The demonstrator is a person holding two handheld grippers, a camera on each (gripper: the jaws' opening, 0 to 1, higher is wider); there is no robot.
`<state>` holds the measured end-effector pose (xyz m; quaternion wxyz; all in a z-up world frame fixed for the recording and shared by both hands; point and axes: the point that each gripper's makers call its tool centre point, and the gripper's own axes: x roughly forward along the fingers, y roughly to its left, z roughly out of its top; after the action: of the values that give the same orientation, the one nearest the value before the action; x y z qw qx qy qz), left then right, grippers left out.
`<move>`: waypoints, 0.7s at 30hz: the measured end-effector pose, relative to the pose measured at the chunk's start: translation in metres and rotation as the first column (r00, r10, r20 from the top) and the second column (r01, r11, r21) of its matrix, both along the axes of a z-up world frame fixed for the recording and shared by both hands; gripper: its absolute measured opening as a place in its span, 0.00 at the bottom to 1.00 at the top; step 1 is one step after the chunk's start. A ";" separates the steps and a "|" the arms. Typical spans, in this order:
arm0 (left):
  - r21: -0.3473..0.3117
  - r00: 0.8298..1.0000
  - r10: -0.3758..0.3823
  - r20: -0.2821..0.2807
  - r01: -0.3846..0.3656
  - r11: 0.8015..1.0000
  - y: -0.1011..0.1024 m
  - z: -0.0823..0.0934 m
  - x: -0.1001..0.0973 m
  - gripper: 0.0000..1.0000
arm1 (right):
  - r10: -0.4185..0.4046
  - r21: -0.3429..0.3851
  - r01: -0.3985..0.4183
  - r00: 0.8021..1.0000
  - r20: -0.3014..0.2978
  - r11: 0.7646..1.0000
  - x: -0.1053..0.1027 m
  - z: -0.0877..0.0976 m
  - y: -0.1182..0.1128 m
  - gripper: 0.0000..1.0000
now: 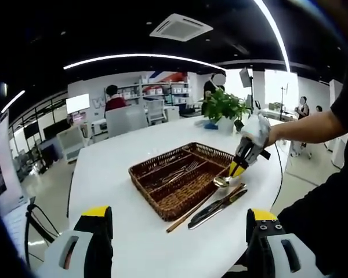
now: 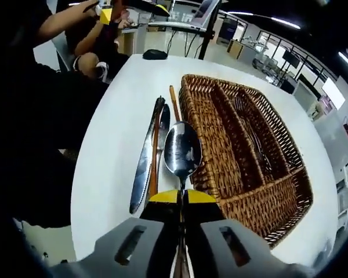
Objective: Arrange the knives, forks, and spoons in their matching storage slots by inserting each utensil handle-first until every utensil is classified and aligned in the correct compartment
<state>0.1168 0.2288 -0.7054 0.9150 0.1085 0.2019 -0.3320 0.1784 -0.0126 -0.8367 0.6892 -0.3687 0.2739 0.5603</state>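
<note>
Wicker tray [image 2: 267,191] sitting on the white desk [image 2: 113,145], forks [image 1: 182,172] lying inside; right tool [image 2: 181,197] gripping a shiny spoon [image 2: 182,149], left tool [image 1: 180,223] gaping apart.

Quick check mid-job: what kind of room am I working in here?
Probably an open-plan office or lab: a ceiling air-conditioning cassette and strip lights overhead, storage shelves at the back wall, and a long white table with a potted plant.
</note>
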 end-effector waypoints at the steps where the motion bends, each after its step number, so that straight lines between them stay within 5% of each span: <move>1: 0.001 1.000 0.000 0.001 0.000 1.000 0.000 0.000 0.000 1.00 | -0.001 0.000 0.001 1.000 0.000 1.000 -0.001 0.002 0.000 0.00; 21: -0.001 1.000 0.006 0.021 -0.006 1.000 0.002 0.006 -0.003 1.00 | 0.025 -0.033 -0.023 0.998 0.066 0.999 0.000 0.041 0.002 0.00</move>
<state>0.1136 0.2307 -0.6992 0.9181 0.1110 0.1923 -0.3283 0.1784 -0.0111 -0.7958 0.6850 -0.4014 0.2556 0.5517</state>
